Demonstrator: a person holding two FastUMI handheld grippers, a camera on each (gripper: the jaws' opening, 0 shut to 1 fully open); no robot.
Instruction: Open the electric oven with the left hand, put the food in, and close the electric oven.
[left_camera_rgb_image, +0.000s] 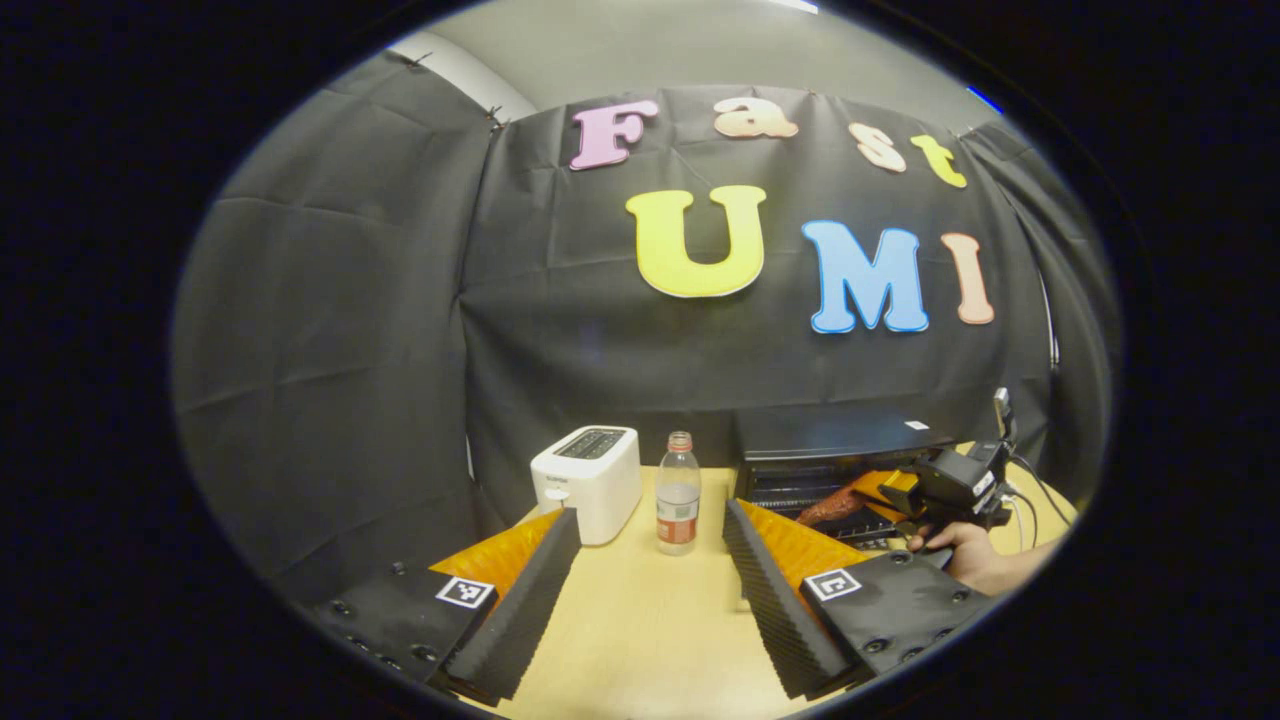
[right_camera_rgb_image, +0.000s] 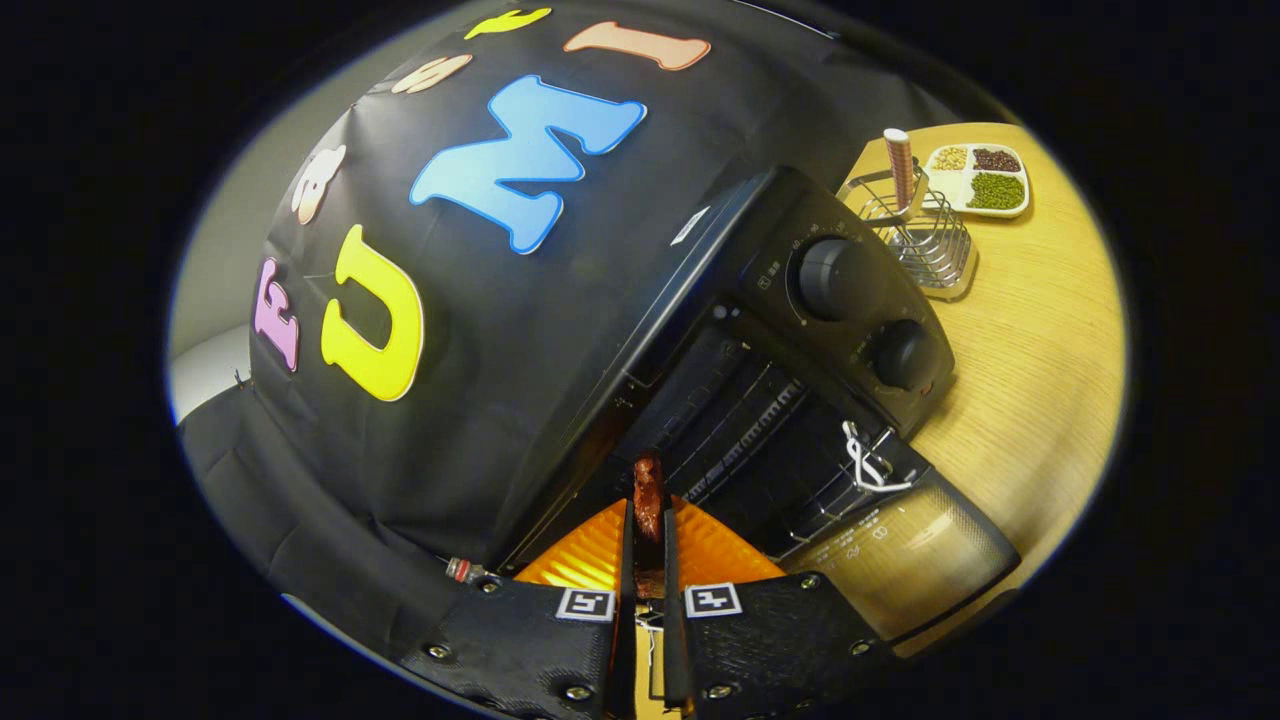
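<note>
carrying the sausage (right_camera_rgb_image: 648, 505) toward the open electric oven (right_camera_rgb_image: 790, 400), my right tool (right_camera_rgb_image: 648, 560) pinches it just before the rack; next i push it inside and release. my left tool (left_camera_rgb_image: 650, 590) hangs spread over the worktop (left_camera_rgb_image: 640, 640).

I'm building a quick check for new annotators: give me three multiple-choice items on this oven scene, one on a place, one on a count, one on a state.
1. Where does the water bottle stand?
A. Right of the white toaster
B. Inside the oven
C. On the oven

2. How many knobs on the oven's front?
A. One
B. Two
C. Four

3. The oven door is:
A. Shut
B. Removed
C. Open

Answers:
1 A: bottle beside toaster.
2 B: two knobs on the oven.
3 C: door lies folded down while the right gripper holds food.
</note>
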